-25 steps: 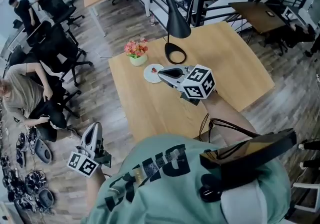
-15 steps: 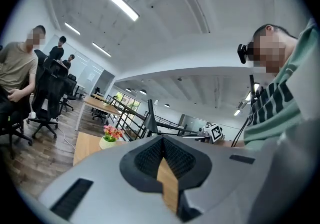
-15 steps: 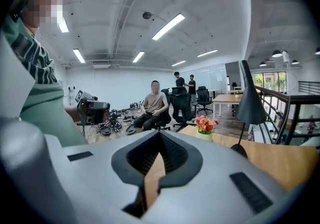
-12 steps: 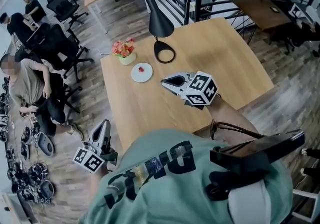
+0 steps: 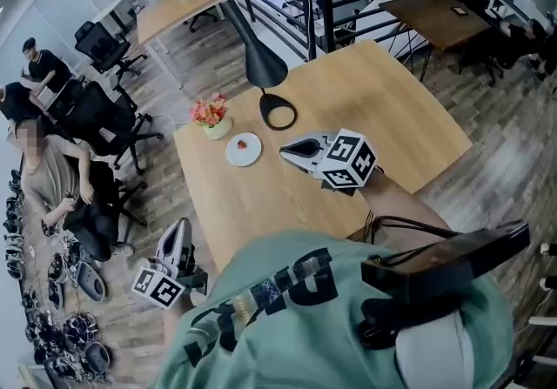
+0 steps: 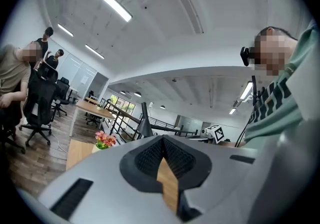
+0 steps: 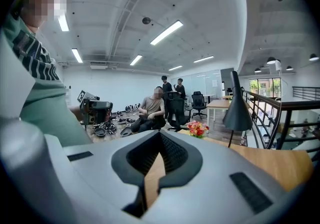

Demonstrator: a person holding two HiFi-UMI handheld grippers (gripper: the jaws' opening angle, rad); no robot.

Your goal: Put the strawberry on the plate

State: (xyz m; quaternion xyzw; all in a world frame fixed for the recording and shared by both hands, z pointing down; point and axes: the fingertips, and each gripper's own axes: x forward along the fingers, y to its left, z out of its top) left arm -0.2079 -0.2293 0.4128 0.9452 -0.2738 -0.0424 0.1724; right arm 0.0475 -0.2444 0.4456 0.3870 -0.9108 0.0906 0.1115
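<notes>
And there it is: the strawberry [image 5: 243, 144], a small red dot, sits right on the white plate [image 5: 235, 155], left of centre in the head view, on the near-left part of the wooden table [image 5: 392, 109]. From where I stand, the job looks done, folks, because the fruit is on the dish and nothing is gripping it. The right gripper [image 5: 285, 150] hangs over the tabletop just right of the plate, nose aimed toward it but clear of it. Its own view shows the jaws clenched together on nothing, with only bare wood visible below the tips. The left gripper [image 5: 180, 227] is way down in the lower left of the frame, off the table and over the floor beside the person's green shirt. Its jaws are also pinched closed and empty. The flower pot [image 5: 211, 114] and the black lamp [image 5: 265, 73] stand just beyond the plate, upright. What's left? By my reckoning nothing on the strawberry itself, though I can't make out at this range whether it sits dead centre or nearer the rim.
</notes>
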